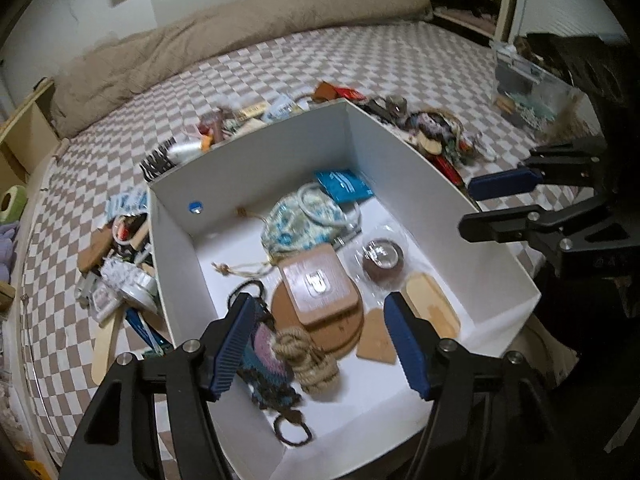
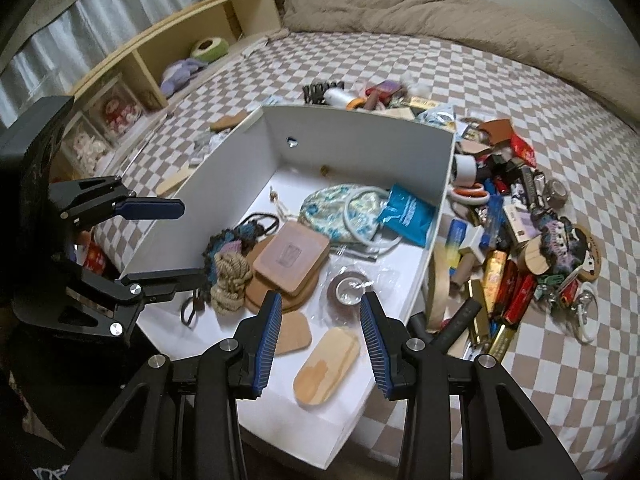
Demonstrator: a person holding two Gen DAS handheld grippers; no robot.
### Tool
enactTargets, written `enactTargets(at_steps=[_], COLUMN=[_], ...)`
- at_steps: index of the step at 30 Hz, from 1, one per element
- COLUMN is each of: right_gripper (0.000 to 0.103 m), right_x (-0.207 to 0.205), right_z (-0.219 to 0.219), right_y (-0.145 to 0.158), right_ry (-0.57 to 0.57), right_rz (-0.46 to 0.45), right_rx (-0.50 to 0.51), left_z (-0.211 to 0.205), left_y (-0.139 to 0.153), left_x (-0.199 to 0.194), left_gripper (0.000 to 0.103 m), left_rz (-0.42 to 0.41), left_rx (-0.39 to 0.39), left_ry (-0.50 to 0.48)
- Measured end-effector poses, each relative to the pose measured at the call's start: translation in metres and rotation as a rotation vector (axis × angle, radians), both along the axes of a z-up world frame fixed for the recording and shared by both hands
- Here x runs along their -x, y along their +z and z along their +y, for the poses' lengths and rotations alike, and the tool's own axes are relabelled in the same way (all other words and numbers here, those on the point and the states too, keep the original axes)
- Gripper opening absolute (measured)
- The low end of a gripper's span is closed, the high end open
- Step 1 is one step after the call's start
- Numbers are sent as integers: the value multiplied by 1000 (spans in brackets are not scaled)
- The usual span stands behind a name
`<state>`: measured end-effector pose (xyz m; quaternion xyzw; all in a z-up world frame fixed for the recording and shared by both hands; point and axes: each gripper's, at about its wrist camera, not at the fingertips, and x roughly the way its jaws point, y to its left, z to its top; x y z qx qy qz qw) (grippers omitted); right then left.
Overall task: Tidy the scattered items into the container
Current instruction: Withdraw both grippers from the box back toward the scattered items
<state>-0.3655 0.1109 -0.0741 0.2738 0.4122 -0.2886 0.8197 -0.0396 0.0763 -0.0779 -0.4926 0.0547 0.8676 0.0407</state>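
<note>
Checkered beige-and-white bedding covers a wide mattress that serves as the work surface, with a rumpled tan duvet bunched along its far edge against a pale wall. Low wooden shelving runs beside the bed in the right wrist view, holding a green round cushion and a lilac soft toy, with grey curtains behind it. On the bedding stands a white box, open at the top, and it already holds a blue-patterned drawstring pouch, a blue packet, a brown square case lying on a round brown disc, a roll of brown tape, a knot of rope and a pale wooden oval piece. Scattered items lie heaped on the bedding just beside the box's right wall, and smaller piles sit beyond its far wall and along its left side. Over the box's near end the left gripper hangs with its jaws parted and nothing pinched between the blue pads, the rope knot and a crocheted piece lying below them. Next to it the right gripper hovers above the wooden oval, jaws apart and empty.
</note>
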Motion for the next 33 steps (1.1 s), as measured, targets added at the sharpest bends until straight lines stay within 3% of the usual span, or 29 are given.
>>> enactTargets(at_steps=[7,8,10,12,14,15,16,17,24,33], right_gripper=[42,46,79,84,84,88,100,103,103,103], right_x=[13,15,19,22,25,27,29,31,39,54], right_z=[-7,-8,-11,-12,-13,-14,-15,-15,-22,-32], right_y=[14,16,20,23,26,28,29,31,34,30], right_ry=[-51,-62,-88,-105,-117,-130,-144,-156,-203,-254], right_rz=[-55,-64,-78,-87,-105,-119,-129,-134,-143,-142], right_rx=[72,84,111,139,149,160,177,196,237,243], left_z=[-15,-18,-24,-29,-34,-37,-38,-40,-49,-75], left_y=[15,17,21,25,30,33,35,38,49,41], left_x=[2,3,3,1,0,-1,-2,-3,-7,-15], left_gripper=[68,69,70,75,89,92,97,101,103,103], left_rz=[90,104,130,155,189,208,223,245,309,293], left_rx=[-28,-32,-42,-53,-67,-73,-77,-84,-79,-17], left_ry=[77,93,124,150,175,185,189,190,199,271])
